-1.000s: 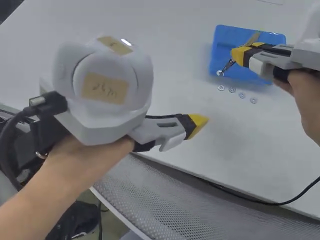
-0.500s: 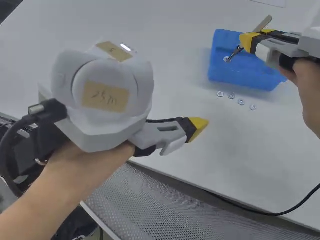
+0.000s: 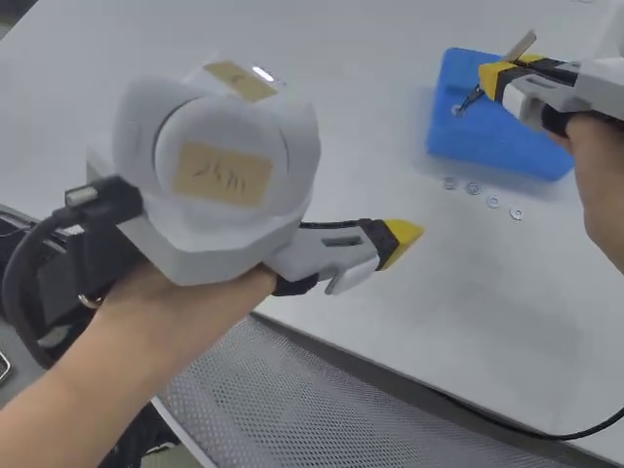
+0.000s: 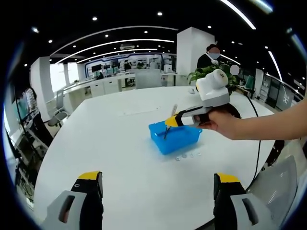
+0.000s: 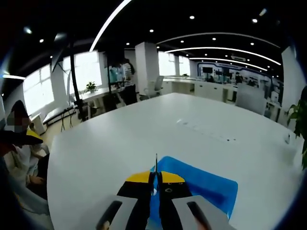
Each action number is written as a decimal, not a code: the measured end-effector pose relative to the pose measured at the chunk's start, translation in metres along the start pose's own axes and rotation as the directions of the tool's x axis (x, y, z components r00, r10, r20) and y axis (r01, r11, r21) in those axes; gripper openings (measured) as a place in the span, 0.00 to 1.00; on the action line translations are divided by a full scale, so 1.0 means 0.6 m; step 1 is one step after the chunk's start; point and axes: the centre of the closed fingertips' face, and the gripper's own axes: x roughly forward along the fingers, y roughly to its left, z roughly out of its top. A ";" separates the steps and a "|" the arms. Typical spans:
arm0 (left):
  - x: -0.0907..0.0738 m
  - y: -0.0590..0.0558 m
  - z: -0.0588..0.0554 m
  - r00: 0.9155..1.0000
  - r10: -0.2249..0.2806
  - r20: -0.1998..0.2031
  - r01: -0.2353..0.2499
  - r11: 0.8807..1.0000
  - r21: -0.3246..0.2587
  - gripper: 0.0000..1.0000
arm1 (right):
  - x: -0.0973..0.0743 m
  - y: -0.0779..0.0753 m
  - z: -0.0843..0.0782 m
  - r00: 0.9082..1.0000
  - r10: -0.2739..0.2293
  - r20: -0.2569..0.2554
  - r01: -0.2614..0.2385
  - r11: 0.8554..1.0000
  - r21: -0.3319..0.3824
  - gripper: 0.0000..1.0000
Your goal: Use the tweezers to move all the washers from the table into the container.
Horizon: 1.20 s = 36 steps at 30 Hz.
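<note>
We find a smooth white table (image 3: 322,78) carrying a blue rectangular plastic container (image 3: 507,146). The left gripper view shows the left gripper (image 4: 157,176) spread wide. The right gripper view shows the right gripper (image 5: 156,176) pinching slim metal tweezers (image 5: 156,162) over the container. Four small ring washers (image 3: 473,188) lie in a row on the table just beside it.

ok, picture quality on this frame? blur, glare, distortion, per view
Head view: slightly soft, so the washers in front of the container read as faint rings; a small light glares on the left gripper housing. Left gripper view: fisheye bends the ceiling lights, and the washers are mere specks. Right gripper view: same curve, windows blown out, tweezers just a thin line.
</note>
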 end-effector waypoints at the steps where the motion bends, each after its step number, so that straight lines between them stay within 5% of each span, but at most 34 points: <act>1: 0.000 0.001 -0.001 1.000 0.003 -0.001 -0.003 1.000 -0.003 0.99 | 0.003 0.000 -0.003 1.000 0.000 -0.005 0.000 1.000 -0.006 0.01; 22: 0.010 -0.002 -0.023 0.999 -0.017 -0.045 0.016 1.000 -0.015 0.99 | 0.032 0.002 -0.035 0.999 0.002 -0.052 -0.003 1.000 -0.029 0.02; 36: 0.008 -0.005 -0.015 0.999 -0.016 -0.041 0.016 1.000 0.003 0.98 | 0.007 -0.003 -0.022 1.000 -0.010 -0.020 0.010 1.000 0.026 0.02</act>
